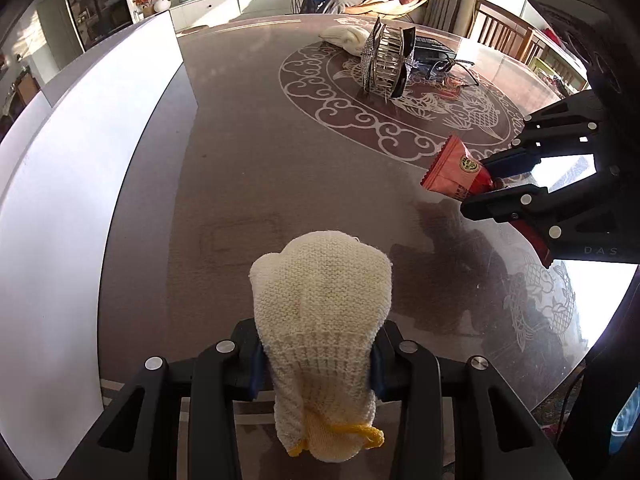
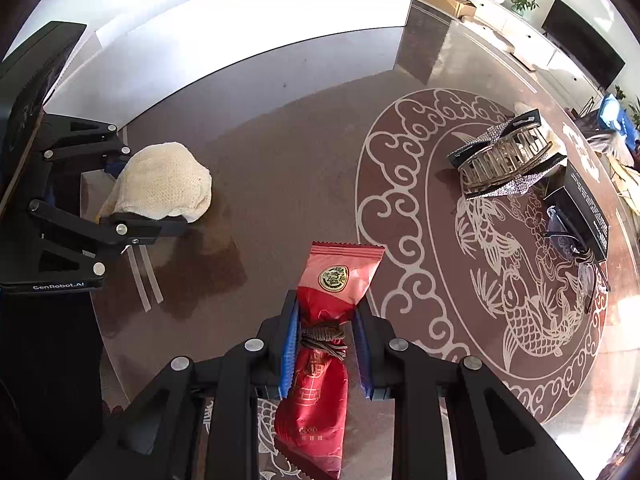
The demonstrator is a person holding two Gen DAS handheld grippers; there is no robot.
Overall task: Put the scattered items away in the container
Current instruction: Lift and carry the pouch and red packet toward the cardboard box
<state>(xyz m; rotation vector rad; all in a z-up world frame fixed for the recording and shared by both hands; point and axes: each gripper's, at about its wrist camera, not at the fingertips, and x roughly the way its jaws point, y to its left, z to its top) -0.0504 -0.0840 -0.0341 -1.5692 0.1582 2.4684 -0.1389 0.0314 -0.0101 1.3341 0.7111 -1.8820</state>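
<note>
Hair clip (image 2: 506,156) and black box (image 2: 582,206) are seen upper right; cream glove (image 1: 320,320) is grasped by left fingers (image 1: 256,364), red packet (image 2: 324,344) by right fingers (image 2: 288,344).

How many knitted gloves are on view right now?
2: one cream knitted glove clamped in the left gripper, another lying on the table behind the rhinestone hair claw.

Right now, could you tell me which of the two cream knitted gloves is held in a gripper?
The near cream knitted glove, clamped by the left gripper; the other glove lies far across the table.

knitted cream glove (image 1: 320,312), glossy red foil packet (image 2: 320,360), glossy glass tabletop (image 1: 280,160)
</note>
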